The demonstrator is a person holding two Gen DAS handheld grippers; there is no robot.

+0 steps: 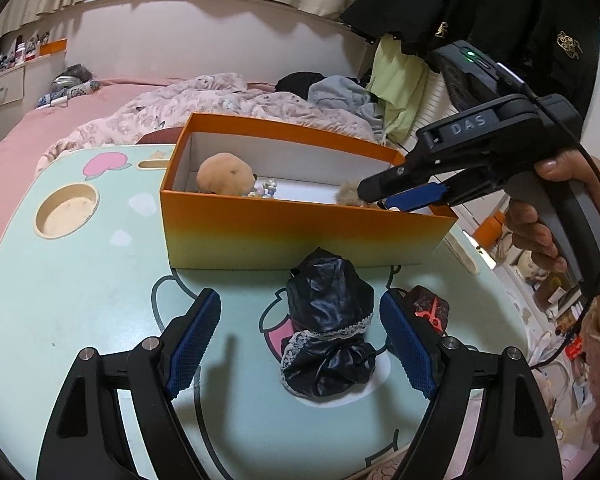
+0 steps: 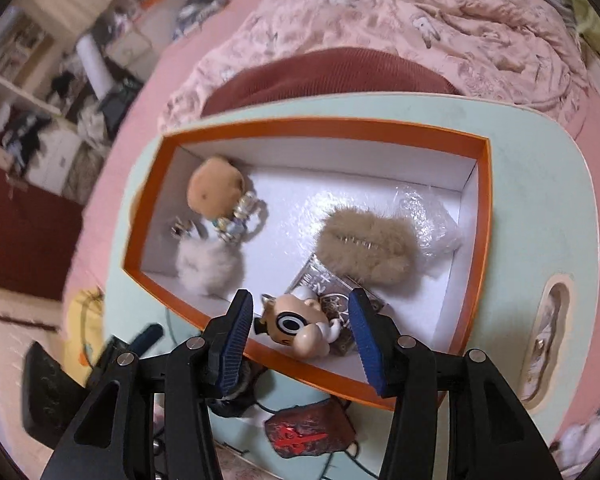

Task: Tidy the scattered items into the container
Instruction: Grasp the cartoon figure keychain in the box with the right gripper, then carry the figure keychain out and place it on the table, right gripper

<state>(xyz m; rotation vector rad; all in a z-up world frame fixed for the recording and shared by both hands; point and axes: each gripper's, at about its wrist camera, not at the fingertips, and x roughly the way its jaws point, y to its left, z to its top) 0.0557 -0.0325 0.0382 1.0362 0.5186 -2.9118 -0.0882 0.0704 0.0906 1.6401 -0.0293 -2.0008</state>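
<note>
Left wrist view: left gripper [image 1: 300, 336] spread wide around black pouch [image 1: 327, 328] near table's [image 1: 80, 320] front edge, may snag. Right gripper [image 2: 298, 330] parted, empty, above orange box [image 2: 340, 126].

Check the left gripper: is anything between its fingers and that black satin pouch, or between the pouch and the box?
Nothing visible blocks the left gripper: its jaws are open with the black pouch already between them. A dark red packet lies just outside the right finger. Toward the orange box, only its near wall must be cleared.
</note>
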